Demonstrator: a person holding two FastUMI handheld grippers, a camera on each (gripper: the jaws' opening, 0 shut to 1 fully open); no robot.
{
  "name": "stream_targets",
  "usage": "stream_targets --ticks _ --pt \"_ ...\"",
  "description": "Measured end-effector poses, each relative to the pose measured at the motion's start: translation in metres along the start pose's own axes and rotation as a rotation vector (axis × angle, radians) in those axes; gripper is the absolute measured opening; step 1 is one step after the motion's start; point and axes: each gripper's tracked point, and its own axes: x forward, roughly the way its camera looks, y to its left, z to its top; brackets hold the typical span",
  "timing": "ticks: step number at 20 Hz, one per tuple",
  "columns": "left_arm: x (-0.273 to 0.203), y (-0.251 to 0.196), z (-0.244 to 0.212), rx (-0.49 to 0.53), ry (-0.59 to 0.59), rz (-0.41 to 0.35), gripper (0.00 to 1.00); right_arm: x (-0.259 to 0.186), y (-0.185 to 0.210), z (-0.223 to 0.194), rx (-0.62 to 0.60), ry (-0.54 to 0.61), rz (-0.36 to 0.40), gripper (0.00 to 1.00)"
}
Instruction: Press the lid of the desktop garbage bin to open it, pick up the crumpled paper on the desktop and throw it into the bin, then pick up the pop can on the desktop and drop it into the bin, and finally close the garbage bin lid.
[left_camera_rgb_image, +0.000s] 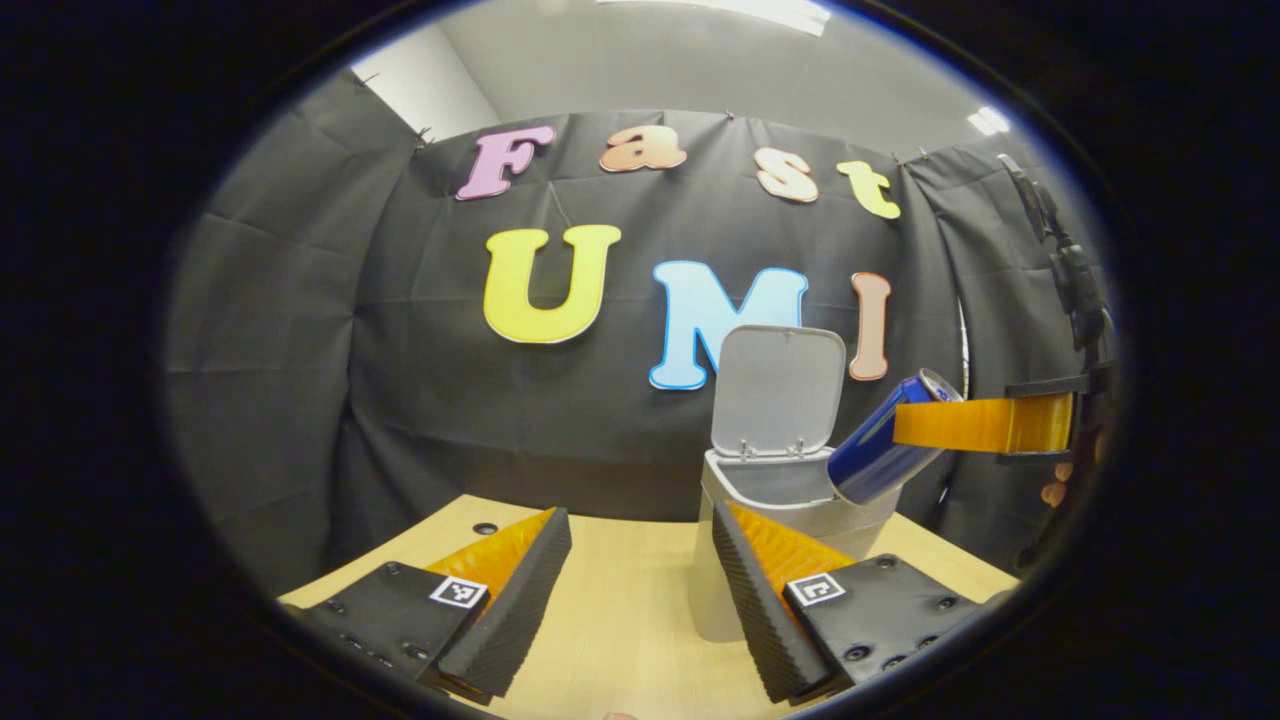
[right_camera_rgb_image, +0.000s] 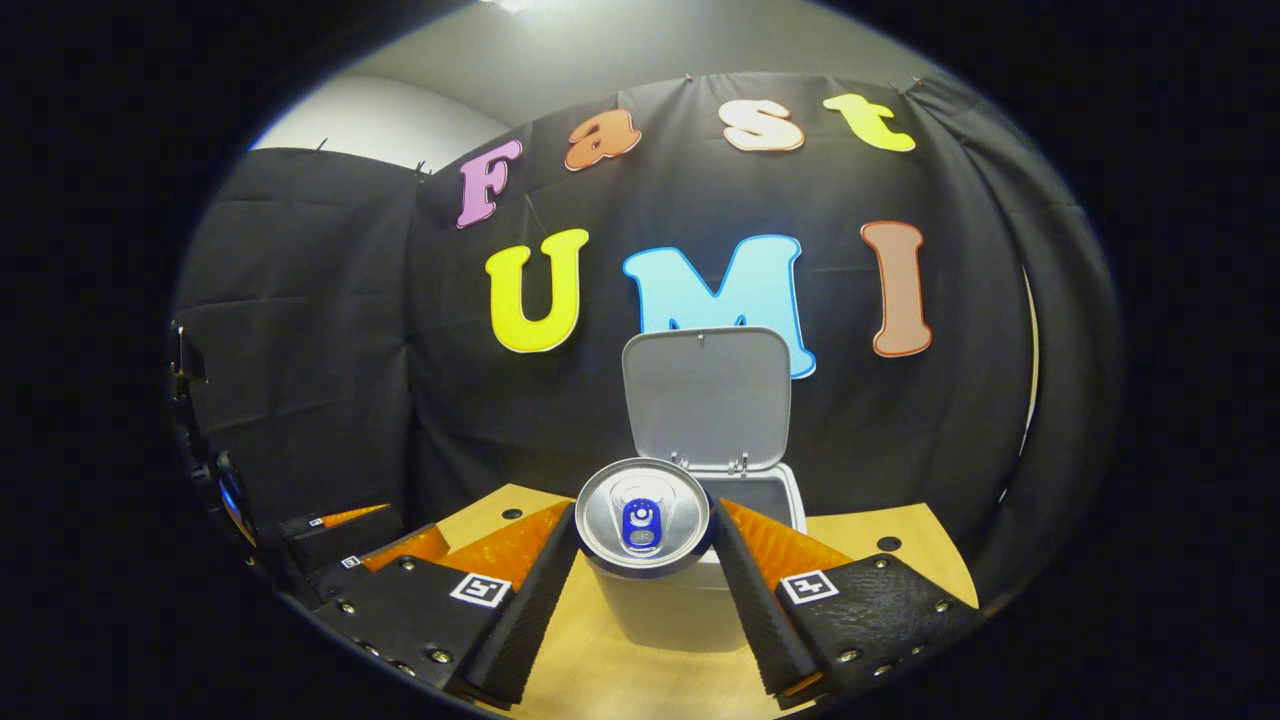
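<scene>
On the table (right_camera_rgb_image: 900, 560) stands the open bin (right_camera_rgb_image: 700, 590); right fingers (right_camera_rgb_image: 645, 540) squeeze the blue can (right_camera_rgb_image: 642, 515) above it, left fingers (left_camera_rgb_image: 640, 590) apart.

Bins: one (right_camera_rgb_image: 690, 590), lid (right_camera_rgb_image: 708, 398) up
Cans: one (right_camera_rgb_image: 643, 517), blue, just one in play
Grippers: two, left (left_camera_rgb_image: 640, 590) and right (right_camera_rgb_image: 642, 575)
Tables: one (left_camera_rgb_image: 620, 610)
Table holes: two (right_camera_rgb_image: 512, 514) on show, right gripper view

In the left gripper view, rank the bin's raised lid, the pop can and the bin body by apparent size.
1. Bin body, probably largest, though partly hidden by the left gripper.
2. Raised lid, close behind.
3. Pop can, smallest, tilted over the opening in the right gripper.
</scene>
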Motion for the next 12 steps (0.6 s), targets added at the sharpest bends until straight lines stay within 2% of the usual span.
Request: stream_targets --ticks 4,12 --pt "0.001 0.002 0.000 -0.003 0.001 0.002 0.91 0.019 -0.022 -0.004 -0.096 -0.009 -0.086 0.83" --pt "-0.003 0.002 -0.003 -0.002 0.008 -0.010 0.92 0.052 -0.028 -0.026 -0.180 0.051 -0.147 0.83"
